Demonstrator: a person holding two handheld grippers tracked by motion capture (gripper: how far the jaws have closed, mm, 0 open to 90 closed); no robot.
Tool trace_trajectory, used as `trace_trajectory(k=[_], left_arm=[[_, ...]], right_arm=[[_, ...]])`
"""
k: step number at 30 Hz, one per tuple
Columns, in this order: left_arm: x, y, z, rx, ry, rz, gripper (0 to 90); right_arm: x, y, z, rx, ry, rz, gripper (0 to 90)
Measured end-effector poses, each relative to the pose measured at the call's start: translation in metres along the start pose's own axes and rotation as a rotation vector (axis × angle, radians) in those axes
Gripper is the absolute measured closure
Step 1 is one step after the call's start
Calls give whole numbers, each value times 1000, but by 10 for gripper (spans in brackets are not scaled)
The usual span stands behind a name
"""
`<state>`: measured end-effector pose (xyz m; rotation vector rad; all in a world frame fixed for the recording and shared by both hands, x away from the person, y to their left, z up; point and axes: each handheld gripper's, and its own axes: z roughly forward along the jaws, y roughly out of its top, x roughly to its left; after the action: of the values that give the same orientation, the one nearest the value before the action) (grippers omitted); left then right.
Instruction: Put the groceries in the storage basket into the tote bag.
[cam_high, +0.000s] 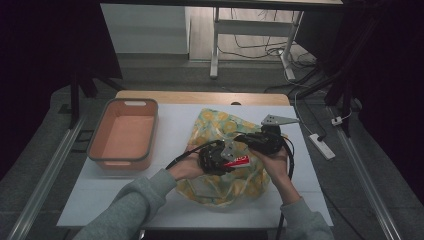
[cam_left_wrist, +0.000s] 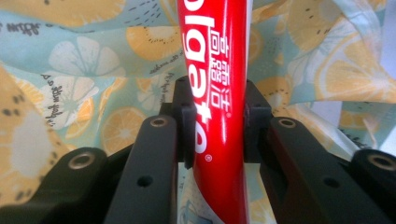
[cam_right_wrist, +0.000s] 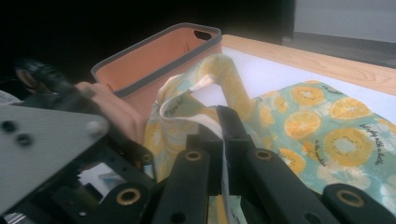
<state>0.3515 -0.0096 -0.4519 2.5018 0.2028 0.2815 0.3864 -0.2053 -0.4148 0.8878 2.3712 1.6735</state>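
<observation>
A red toothpaste tube with white lettering sits in my left gripper, just above a fabric bag printed with lemon slices. In the left gripper view the tube runs upright between the pads, and the left gripper is shut on it, with the bag's cloth behind. My right gripper reaches in from the right and pinches the bag. Its own view shows the right gripper shut on the bag's pale hem, lifting that edge off the rest of the bag.
An orange basket with a grey rim stands at the table's left and looks empty; it is also in the right gripper view. The white tabletop is bare in front of it. Desk legs and cables lie on the floor beyond.
</observation>
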Motion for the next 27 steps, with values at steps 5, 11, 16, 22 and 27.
trace_trajectory(k=[5,11,16,22,27], left_arm=[[6,-5,15,54,-14,1,724],[9,-12,34,132,-46,-2,721],[7,-11,49,146,-51,-8,714],[9,-10,44,103,-21,-40,589],[9,-12,3,1,56,-82,457]], right_arm=[[1,0,0,-3,-2,0,896],[1,1,-1,-14,6,10,896],[1,0,1,-6,12,9,896],[-1,-1,1,0,-1,12,896],[-3,-2,0,12,-12,6,895]])
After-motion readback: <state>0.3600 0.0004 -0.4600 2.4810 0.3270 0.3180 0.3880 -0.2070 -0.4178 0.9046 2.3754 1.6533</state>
